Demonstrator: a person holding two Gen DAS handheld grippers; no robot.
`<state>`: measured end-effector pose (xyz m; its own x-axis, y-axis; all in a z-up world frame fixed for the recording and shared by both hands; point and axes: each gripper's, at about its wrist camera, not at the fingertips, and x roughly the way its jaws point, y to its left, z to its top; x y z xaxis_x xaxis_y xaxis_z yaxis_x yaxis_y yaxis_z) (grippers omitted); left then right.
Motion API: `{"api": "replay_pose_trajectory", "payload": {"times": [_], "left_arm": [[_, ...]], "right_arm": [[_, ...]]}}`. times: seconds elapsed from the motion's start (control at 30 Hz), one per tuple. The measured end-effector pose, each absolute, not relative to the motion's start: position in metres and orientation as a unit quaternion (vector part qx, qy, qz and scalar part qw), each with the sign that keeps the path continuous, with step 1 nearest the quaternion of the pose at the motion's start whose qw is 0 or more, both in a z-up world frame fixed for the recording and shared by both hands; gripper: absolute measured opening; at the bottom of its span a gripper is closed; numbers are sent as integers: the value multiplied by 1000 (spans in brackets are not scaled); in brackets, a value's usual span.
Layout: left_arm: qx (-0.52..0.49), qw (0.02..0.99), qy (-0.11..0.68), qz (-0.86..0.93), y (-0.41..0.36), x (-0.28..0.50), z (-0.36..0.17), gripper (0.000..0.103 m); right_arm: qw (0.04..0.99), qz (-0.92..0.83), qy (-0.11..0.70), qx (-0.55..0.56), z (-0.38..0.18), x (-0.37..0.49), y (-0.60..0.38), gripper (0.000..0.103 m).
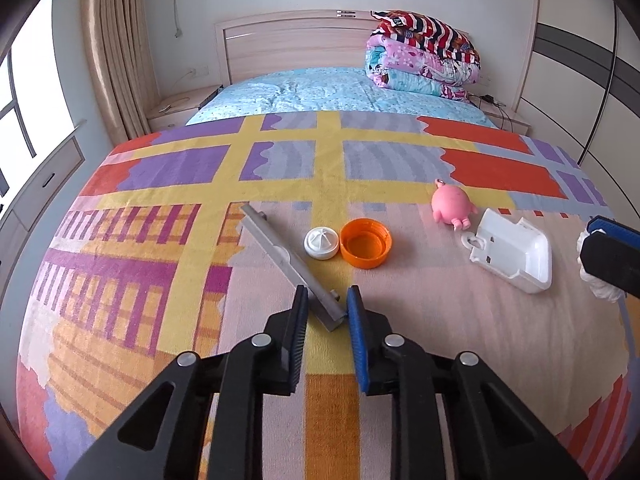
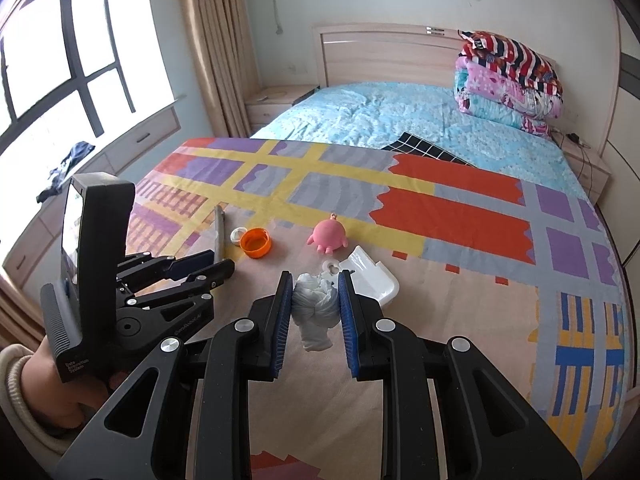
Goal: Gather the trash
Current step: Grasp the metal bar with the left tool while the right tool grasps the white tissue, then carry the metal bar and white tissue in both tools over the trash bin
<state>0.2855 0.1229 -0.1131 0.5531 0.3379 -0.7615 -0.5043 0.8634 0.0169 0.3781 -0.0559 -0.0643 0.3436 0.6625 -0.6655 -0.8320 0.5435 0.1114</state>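
A grey metal bar (image 1: 288, 262) lies slantwise on the patterned blanket (image 1: 180, 208). My left gripper (image 1: 326, 296) is shut on its near end. Just beyond the bar sit a small white cap (image 1: 321, 243) and an orange lid (image 1: 365, 243). Farther right lie a pink toy (image 1: 452, 204) and a white plastic holder (image 1: 512, 254). My right gripper (image 2: 314, 280) is shut on a knotted white plastic bag (image 2: 314, 308), held just above the blanket in front of the holder (image 2: 380, 280). In the right wrist view a hand (image 2: 44, 384) holds the left gripper (image 2: 222, 263) at the bar (image 2: 219, 232).
Folded quilts (image 1: 424, 56) are stacked at the headboard (image 1: 292, 40) on a light blue sheet (image 1: 320, 92). A black grid-patterned piece (image 2: 428, 150) lies at the blanket's far edge. A window and curtain (image 2: 216, 48) stand to the left, with bedside cabinets on both sides.
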Motion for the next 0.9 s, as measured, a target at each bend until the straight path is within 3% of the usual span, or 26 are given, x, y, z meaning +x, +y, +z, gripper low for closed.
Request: {"api": "replay_pose_trajectory", "payload": {"times": [0.3,0.9], "left_arm": [[-88,877,401,251,118,267,-114,11],[-80,895,370,236,111,209,-96,11]], "right_arm": [[812,460,339,-118,-63,370,-63,23],[816,451,339,-124,-61,333,-81,23]]}}
